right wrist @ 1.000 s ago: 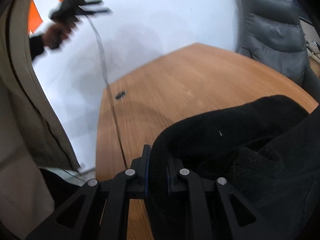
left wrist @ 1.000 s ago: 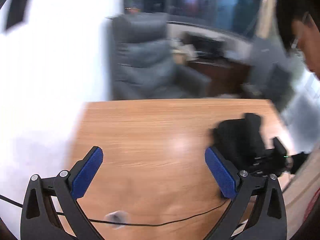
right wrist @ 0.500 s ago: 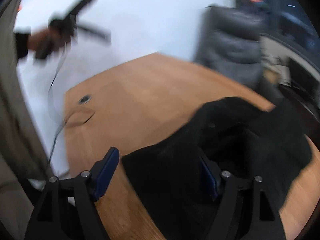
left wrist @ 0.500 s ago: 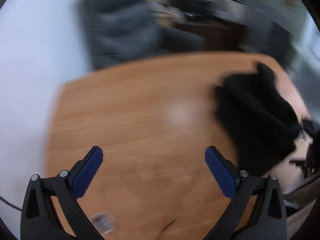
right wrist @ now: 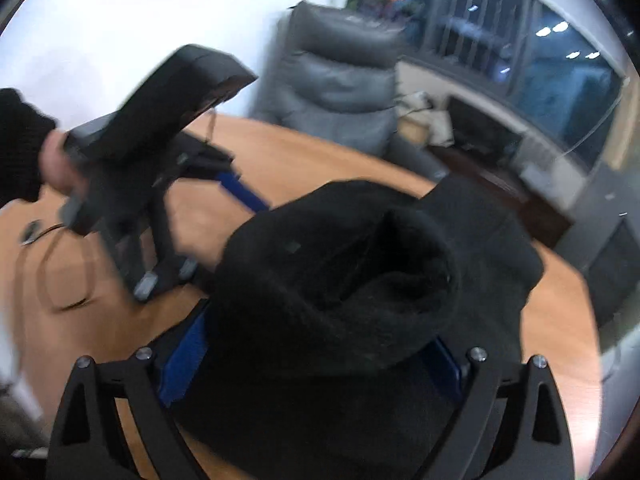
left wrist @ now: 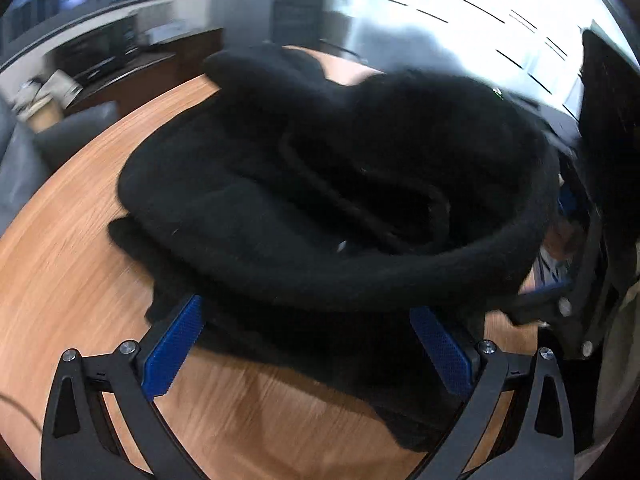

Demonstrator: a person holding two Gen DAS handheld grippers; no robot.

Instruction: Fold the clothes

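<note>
A black fleece garment (left wrist: 320, 200) lies bunched in a heap on the wooden table (left wrist: 60, 260). My left gripper (left wrist: 308, 344) is open, its blue pads (left wrist: 172, 344) on either side of the heap's near edge. My right gripper (right wrist: 312, 364) is open too, with the garment (right wrist: 360, 280) piled between its jaws and hiding most of its blue pads (right wrist: 182, 360). The left gripper also shows in the right wrist view (right wrist: 224, 180), held by a hand at the garment's left side. The right gripper shows blurred at the right edge of the left wrist view (left wrist: 560, 300).
A grey leather armchair (right wrist: 336, 92) stands past the table's far edge. A thin cable (right wrist: 60, 276) and a round grommet (right wrist: 30, 234) lie on the table to the left. A dark desk and cabinets (right wrist: 500, 148) stand behind.
My right gripper has opened and let go of the garment, which has dropped in a heap. My left gripper has swung right and come down to the garment's edge.
</note>
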